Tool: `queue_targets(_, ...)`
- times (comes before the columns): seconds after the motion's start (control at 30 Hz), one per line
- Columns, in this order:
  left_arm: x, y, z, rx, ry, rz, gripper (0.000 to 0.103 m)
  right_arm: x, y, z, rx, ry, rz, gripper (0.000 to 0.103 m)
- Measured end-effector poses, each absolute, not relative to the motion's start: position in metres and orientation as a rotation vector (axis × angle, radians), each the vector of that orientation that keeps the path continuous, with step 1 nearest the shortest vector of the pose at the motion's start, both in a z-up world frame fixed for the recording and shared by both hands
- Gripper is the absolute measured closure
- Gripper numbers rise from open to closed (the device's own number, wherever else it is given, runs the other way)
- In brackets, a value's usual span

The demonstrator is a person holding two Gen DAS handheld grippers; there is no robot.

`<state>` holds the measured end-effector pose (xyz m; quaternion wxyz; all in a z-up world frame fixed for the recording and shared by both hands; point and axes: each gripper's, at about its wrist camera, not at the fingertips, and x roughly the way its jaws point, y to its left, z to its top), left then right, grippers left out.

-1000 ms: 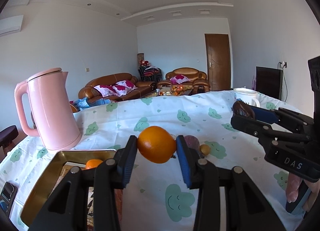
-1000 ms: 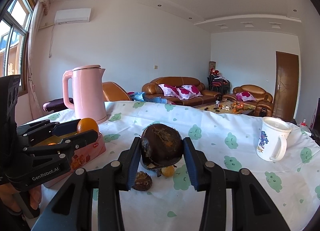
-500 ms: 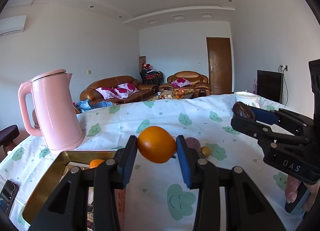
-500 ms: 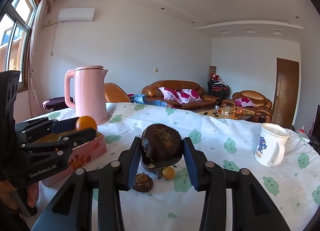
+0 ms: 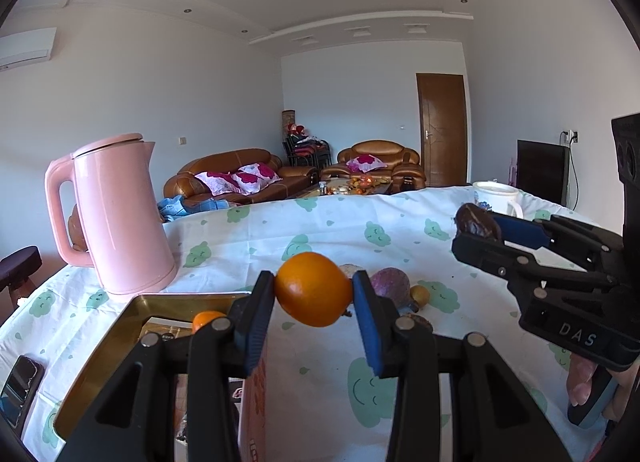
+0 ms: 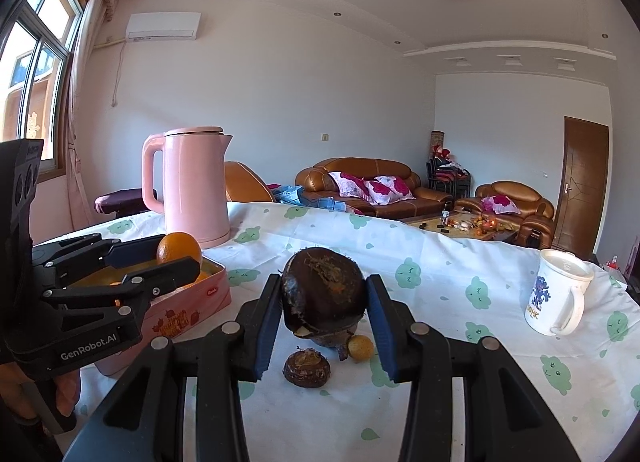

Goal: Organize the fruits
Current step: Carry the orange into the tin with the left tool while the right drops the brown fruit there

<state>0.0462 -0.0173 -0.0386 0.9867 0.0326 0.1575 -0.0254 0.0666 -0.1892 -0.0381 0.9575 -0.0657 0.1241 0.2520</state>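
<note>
Left gripper (image 5: 314, 290) clamped on a round, glossy orange fruit (image 5: 313, 289), held in the air just past the near corner of the open pink tin box with gold lining (image 5: 120, 326), above the cloud-print white tablecloth (image 5: 320, 221). Pads seated on opposite sides at the widest girth, the right place for a smooth, firm, moderately heavy ball; likely to roll out if gripped off-centre. Another small orange piece (image 5: 206, 320) already in the box.

Right gripper (image 6: 323, 294) closed on a dark brown, wrinkled round fruit (image 6: 323, 292), lifted above the cloth. Skin dull and cracked (a pale split near the bottom), so probably soft or brittle; better a light squeeze across the middle. Below it on the cloth: a small dark brown shrivelled fruit (image 6: 307, 366) and a tiny yellow round fruit (image 6: 360, 347), both still to sort.
</note>
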Motion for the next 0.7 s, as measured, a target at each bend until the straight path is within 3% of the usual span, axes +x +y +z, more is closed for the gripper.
queue_targets(0.7,0.039,0.027,-0.041,0.014,0.337,0.021,0.062,0.060,-0.139,-0.033,-0.196,0.261,0.613,0.059)
